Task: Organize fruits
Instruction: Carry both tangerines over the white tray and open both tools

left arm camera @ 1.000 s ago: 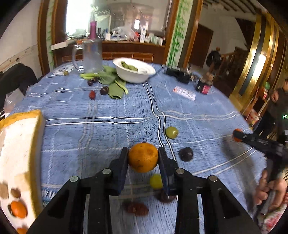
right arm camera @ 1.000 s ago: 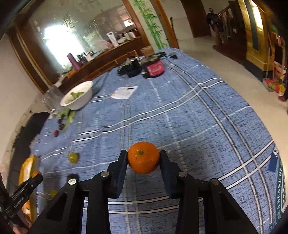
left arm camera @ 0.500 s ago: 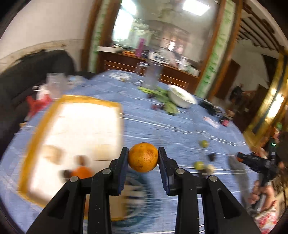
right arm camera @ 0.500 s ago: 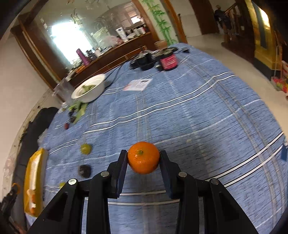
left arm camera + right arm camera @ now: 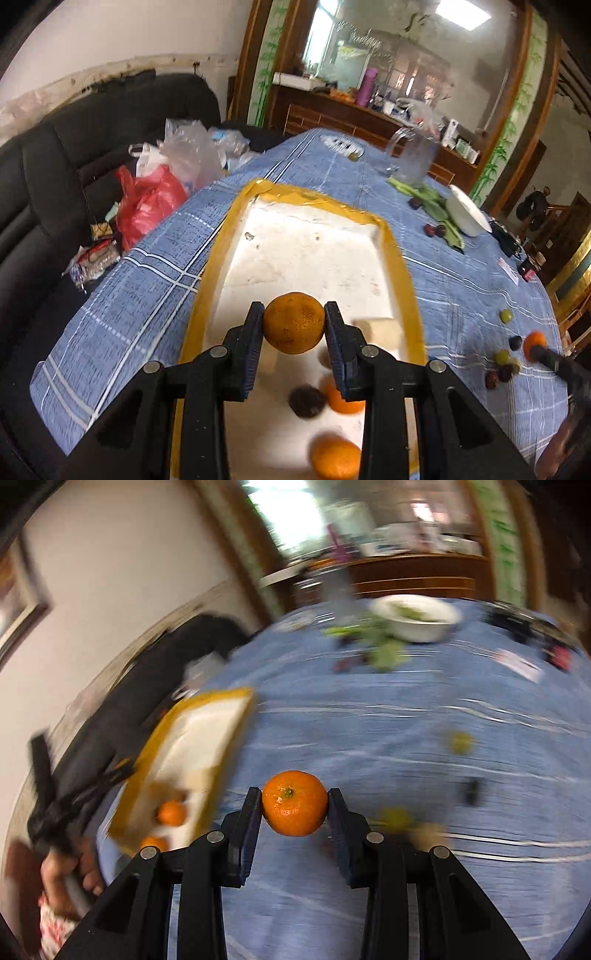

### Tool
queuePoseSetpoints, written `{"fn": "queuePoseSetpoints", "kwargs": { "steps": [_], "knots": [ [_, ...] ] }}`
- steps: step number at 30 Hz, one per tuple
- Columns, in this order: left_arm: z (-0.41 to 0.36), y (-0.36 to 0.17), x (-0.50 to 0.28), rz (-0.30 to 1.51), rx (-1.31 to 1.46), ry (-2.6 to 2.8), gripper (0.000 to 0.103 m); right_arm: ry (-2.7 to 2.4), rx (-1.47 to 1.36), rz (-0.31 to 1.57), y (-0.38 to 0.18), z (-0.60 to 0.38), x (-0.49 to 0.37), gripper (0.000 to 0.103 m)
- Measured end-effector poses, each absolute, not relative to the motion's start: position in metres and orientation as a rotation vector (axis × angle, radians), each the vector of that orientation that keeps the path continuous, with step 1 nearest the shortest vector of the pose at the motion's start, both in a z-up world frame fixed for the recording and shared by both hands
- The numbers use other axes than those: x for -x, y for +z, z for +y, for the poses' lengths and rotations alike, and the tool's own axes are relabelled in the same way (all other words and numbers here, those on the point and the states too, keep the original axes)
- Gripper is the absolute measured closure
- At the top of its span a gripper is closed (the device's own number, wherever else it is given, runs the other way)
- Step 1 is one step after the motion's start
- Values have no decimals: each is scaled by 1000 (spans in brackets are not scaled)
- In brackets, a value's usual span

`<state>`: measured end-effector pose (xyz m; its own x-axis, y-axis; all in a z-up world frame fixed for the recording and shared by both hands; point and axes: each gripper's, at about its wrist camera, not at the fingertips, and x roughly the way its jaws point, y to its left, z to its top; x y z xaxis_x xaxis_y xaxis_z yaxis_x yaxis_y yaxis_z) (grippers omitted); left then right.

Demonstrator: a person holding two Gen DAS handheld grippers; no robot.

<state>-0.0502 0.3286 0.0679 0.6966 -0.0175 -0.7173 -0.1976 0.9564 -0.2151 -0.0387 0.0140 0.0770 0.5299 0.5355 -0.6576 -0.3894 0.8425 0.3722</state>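
My left gripper [image 5: 294, 325] is shut on a dull orange tangerine [image 5: 293, 322] and holds it above the white tray with a yellow rim [image 5: 400, 266]. Two oranges [image 5: 334, 459] and a dark fruit [image 5: 306, 401] lie in the tray's near end. My right gripper [image 5: 294, 805] is shut on a bright orange tangerine [image 5: 294, 802] above the blue tablecloth [image 5: 406, 746]; it also shows in the left wrist view [image 5: 533, 341]. The tray [image 5: 177, 709] lies to its left, blurred. Loose green and dark fruits [image 5: 502, 363] lie on the cloth right of the tray.
A white bowl [image 5: 467, 216] with greens beside it and a clear jug [image 5: 415, 157] stand at the far side of the table. Plastic bags [image 5: 162, 184] sit on a black sofa at the left. Small items [image 5: 517, 258] lie at the far right edge.
My left gripper has swung left with its tangerine, from over the loose fruits to above the tray. My right gripper has turned left with its tangerine, towards the tray.
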Motion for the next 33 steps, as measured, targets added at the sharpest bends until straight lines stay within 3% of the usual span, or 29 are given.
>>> {"fn": "queuePoseSetpoints", "kwargs": {
  "steps": [9,18,22,28,32,33],
  "knots": [
    [333,51,20,869,290,84,71,678,64,841,65,147,42,64],
    [348,39,10,893,359,94,71,665,136,856,54,200,7,63],
    [353,41,13,876,401,72,45,658,133,881,47,211,1,63],
    [356,48,29,848,430,68,41,650,137,884,48,212,6,63],
    [355,58,45,805,449,78,32,642,115,836,60,202,13,42],
    [354,59,49,797,453,77,32,637,109,824,64,198,15,42]
  ]
}}
